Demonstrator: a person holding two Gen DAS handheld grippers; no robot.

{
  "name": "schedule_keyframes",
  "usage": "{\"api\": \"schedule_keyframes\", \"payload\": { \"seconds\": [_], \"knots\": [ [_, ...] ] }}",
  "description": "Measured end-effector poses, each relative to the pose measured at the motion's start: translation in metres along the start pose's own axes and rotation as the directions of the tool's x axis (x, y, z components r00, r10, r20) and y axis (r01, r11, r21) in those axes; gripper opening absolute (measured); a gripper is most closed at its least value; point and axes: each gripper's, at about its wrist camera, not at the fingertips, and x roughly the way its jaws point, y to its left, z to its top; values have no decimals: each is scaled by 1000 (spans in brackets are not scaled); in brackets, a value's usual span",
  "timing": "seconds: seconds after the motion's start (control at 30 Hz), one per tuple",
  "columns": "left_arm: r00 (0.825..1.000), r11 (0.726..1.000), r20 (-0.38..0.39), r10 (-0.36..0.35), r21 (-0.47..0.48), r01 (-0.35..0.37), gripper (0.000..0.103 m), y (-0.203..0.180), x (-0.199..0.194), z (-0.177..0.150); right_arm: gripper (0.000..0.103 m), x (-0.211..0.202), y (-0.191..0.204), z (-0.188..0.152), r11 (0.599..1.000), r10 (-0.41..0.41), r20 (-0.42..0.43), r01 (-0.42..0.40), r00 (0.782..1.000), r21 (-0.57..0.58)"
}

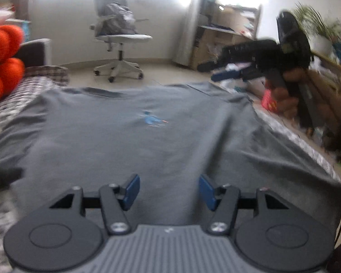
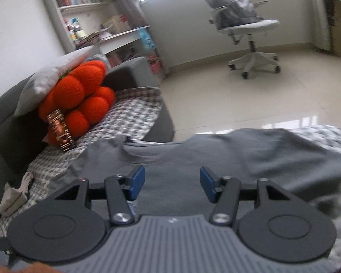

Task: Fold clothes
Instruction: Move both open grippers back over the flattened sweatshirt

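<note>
**Grey T-shirt flat on bed, both grippers empty above it**

Left to right: orange plush cushion (image 1: 2, 61) is seen at the bed's left end, on the checked bedcover (image 2: 134, 113). Grey T-shirt (image 1: 125, 136) is spread front-up across the cover, collar toward the far edge, blue print near chest centre; some wrinkles are seen toward the right side. Left gripper (image 1: 169, 191) is held over the hem area, jaws about half apart, nothing between the pads. Right gripper (image 2: 172, 185) is held near the collar and shoulder, jaws likewise part-open, nothing gripped.

Step judged: picking grasp points for the first fold. One fabric layer edge should be pinched at shoulder and hem, with the wrinkles pulled out first.

Containers: none clearly seen; office chair (image 1: 118, 36) is loaded with a grey bundle.
</note>
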Motion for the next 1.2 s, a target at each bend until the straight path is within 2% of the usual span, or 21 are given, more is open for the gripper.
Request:
{"api": "schedule_keyframes", "payload": {
  "seconds": [0.07, 0.13, 0.3, 0.4, 0.47, 0.53, 0.63, 0.73, 0.87, 0.9, 0.97, 1.03, 1.1, 1.2],
  "knots": [
    [998, 998, 26, 49, -40, -48, 67, 18, -10, 2, 58, 11, 14, 1, 1000, 21, -9, -21, 1000, -15],
    [993, 992, 52, 107, -75, -102, 67, 36, -18, 5, 58, 21, 29, 2, 998, 42, -20, -43, 999, -36],
    [965, 958, 79, 250, -166, -235, 68, 83, -30, 10, 58, 46, 65, 0, 991, 96, -46, -99, 994, -89],
    [939, 921, 54, 340, -221, -321, 69, 110, -30, 11, 58, 61, 86, -2, 985, 130, -60, -136, 990, -111],
    [919, 885, 22, 394, -277, -373, 69, 129, -28, 12, 58, 70, 98, -5, 980, 149, -75, -157, 986, -123],
    [906, 852, -6, 422, -338, -399, 68, 147, -29, 10, 58, 79, 110, -10, 975, 161, -97, -173, 982, -139],
    [906, 798, -31, 422, -461, -387, 64, 175, -29, 6, 58, 88, 125, -18, 967, 182, -126, -201, 975, -158],
    [922, 760, -26, 386, -558, -333, 52, 195, -31, 2, 58, 96, 137, -24, 959, 198, -152, -223, 968, -172],
    [932, 704, -12, 362, -653, -281, 45, 218, -26, -1, 58, 107, 153, -30, 951, 213, -174, -245, 962, -190],
    [931, 686, -12, 365, -673, -277, 44, 223, -23, -2, 58, 109, 158, -31, 946, 223, -176, -256, 959, -196],
    [917, 656, -21, 397, -693, -300, 40, 231, -19, -3, 58, 112, 168, -36, 933, 252, -185, -289, 950, -213],
    [899, 643, -21, 438, -691, -330, 39, 235, -16, -3, 58, 115, 183, -42, 910, 287, -202, -332, 936, -248],
    [885, 643, -22, 465, -678, -355, 37, 238, -13, -3, 58, 118, 198, -48, 882, 312, -227, -370, 923, -293],
    [879, 650, -17, 476, -666, -366, 32, 244, -8, 0, 57, 123, 223, -58, 832, 332, -262, -412, 906, -372]
  ]
}}
